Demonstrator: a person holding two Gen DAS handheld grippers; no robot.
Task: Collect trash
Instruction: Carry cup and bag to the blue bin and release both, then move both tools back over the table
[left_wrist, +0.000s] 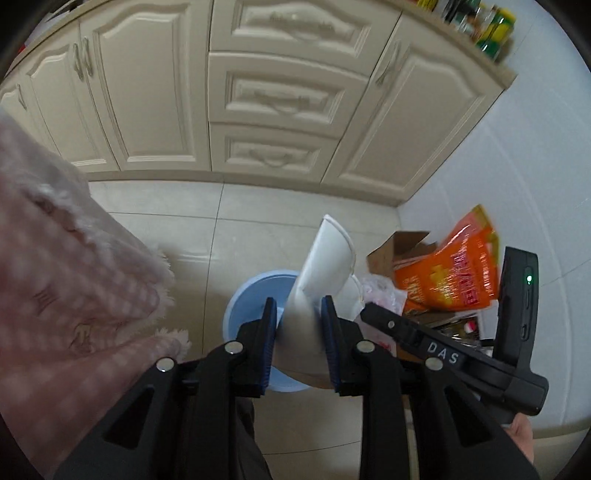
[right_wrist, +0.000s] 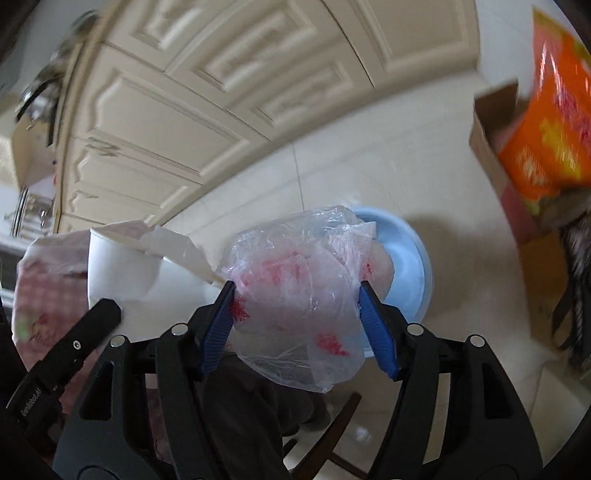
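Now left tool (left_wrist: 298, 314) pinches a white carton (left_wrist: 325, 266); right tool (right_wrist: 297, 295) clamps a plastic bag (right_wrist: 295, 295).

Blue bin (left_wrist: 251, 295): largely hidden behind white paper (left_wrist: 325, 258). Orange packet (right_wrist: 554, 122) right of bin: blurred, cut by frame edge. Countertop bottles (left_wrist: 484, 26): unreadable.

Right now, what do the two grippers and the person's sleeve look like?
Both the left gripper and the right gripper are black linkage frames with silver round pivot pins and ribbed blue finger pads. White "DAS" lettering marks the right one. The sleeve is pink-checked, fuzzy-edged.
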